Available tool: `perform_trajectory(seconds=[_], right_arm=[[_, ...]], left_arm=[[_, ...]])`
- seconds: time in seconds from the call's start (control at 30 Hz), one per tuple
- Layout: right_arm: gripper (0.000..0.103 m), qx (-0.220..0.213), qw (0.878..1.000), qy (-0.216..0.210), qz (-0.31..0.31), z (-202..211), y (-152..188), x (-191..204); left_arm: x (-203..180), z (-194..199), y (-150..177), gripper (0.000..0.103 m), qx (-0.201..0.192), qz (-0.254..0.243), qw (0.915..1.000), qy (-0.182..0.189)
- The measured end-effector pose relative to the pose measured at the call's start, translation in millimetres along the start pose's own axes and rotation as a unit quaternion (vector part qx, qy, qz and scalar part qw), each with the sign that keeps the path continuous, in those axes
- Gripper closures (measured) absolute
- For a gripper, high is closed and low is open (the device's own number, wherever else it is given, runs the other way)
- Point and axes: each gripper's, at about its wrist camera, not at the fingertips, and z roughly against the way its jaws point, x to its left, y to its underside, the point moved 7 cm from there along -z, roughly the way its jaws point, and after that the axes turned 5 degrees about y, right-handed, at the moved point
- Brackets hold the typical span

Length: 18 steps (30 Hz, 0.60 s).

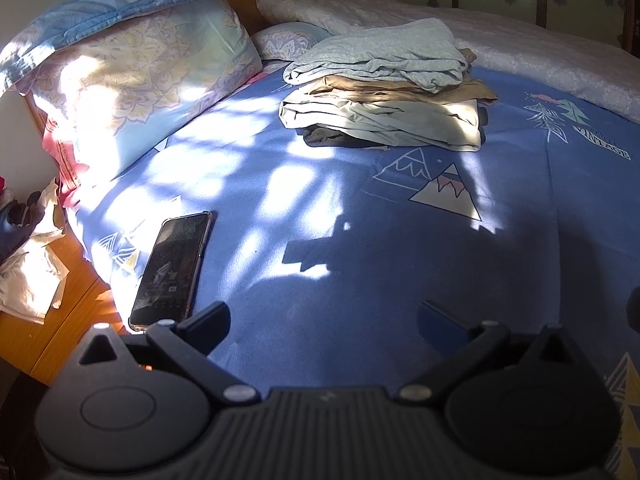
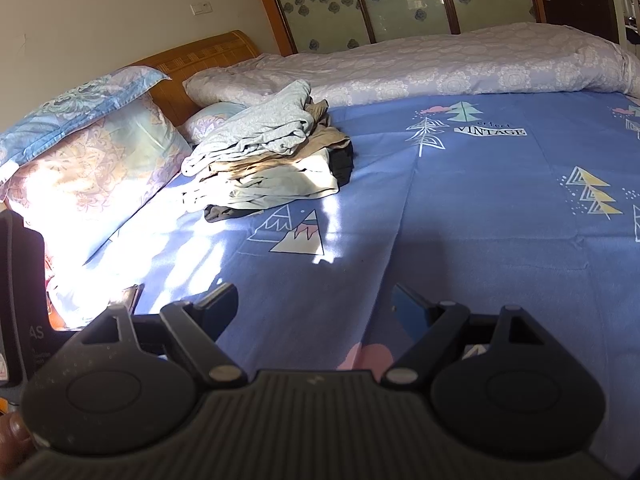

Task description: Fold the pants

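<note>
with both the left gripper (image 1: 324,322) and right gripper (image 2: 314,306) spread wide and empty over the blue sheet (image 1: 360,220), well short of the stack of pants (image 1: 384,92) by the pillows (image 1: 132,80), a careless grab could topple it or knock the phone (image 1: 172,270).

We see a stack of folded clothes (image 1: 384,96) lying on the bed sheet (image 1: 360,248) toward the head of the bed, with the pillows (image 1: 132,80) to its left, propped against the headboard (image 2: 200,54). A smaller pillow (image 1: 286,40) sits behind the stack, between the stack and the headboard. Behind and to the right of the stack, a quilt (image 2: 440,68) stretches along the far side of the bed. A phone (image 1: 172,270) lies on the sheet near the bed's left edge, just ahead of the left gripper (image 1: 324,316). Left of the bed stands a nightstand (image 1: 52,320) with crumpled cloth (image 1: 32,276) on it. The right gripper (image 2: 316,306) hangs over bare sheet, well short of the stack.
</note>
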Motion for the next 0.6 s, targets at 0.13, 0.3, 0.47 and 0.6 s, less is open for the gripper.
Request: perform_trajectory(seconds=[0.13, 0.3, 0.47, 0.6], right_arm=[[0.017, 0.001, 1.0, 0.0, 0.0, -0.5, 0.9, -0.1], [0.017, 0.003, 1.0, 0.0, -0.001, -1.2, 1.6, -1.4], [0.017, 0.005, 1.0, 0.001, -0.001, -1.9, 2.0, -1.7], [0.017, 0.005, 1.0, 0.001, -0.001, -2.1, 2.0, -2.0]], left_arm=[[0.5, -0.3, 0.1, 0.0, 0.001, 0.0, 1.0, 0.0], [0.3, -1.7, 0.8, 0.0, 0.003, -0.003, 1.0, -0.001], [1.4, -3.3, 1.0, 0.0, 0.005, -0.003, 1.0, -0.003], [2.4, -4.9, 1.5, 0.0, 0.008, -0.001, 1.0, -0.004]])
